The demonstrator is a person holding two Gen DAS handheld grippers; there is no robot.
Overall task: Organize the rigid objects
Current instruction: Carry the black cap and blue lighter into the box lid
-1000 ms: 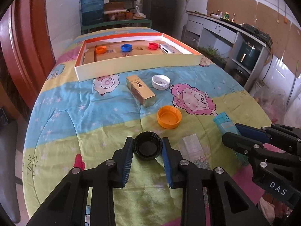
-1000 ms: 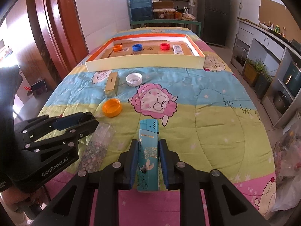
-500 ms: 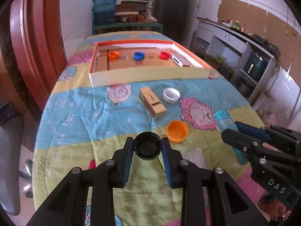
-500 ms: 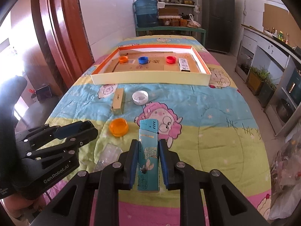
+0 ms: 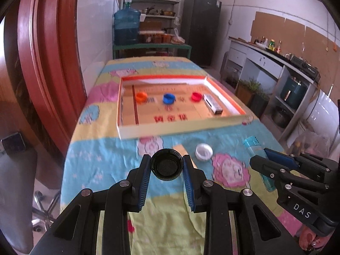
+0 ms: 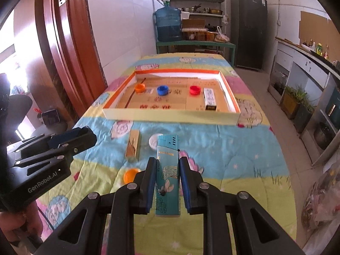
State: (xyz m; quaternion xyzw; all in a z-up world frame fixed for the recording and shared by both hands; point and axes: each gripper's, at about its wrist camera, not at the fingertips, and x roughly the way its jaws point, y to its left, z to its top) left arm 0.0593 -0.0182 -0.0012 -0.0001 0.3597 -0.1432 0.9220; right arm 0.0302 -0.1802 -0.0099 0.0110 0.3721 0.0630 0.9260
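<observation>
My left gripper [image 5: 166,166] is shut on a black bottle cap [image 5: 166,164] and holds it above the bedspread-covered table. My right gripper [image 6: 167,166] is shut on a teal lighter [image 6: 167,176], also lifted; it shows in the left wrist view [image 5: 254,148] too. Ahead lies a shallow orange-rimmed box [image 6: 170,114] holding an orange cap [image 6: 140,87], a blue cap [image 6: 162,90], a red cap [image 6: 195,89] and a small white box [image 6: 209,99]. On the table lie a gold box [image 6: 133,144], a white cap [image 5: 204,151] and an orange cap [image 6: 130,175].
A red wooden door [image 6: 70,48] stands left of the table. A water jug [image 6: 167,24] and shelves are at the far end, a counter [image 5: 276,63] on the right. A black chair [image 5: 19,170] stands at the table's left side.
Both grippers have risen and moved forward toward the box with the cap and the lighter still held. The table objects now sit lower and closer in both views.
</observation>
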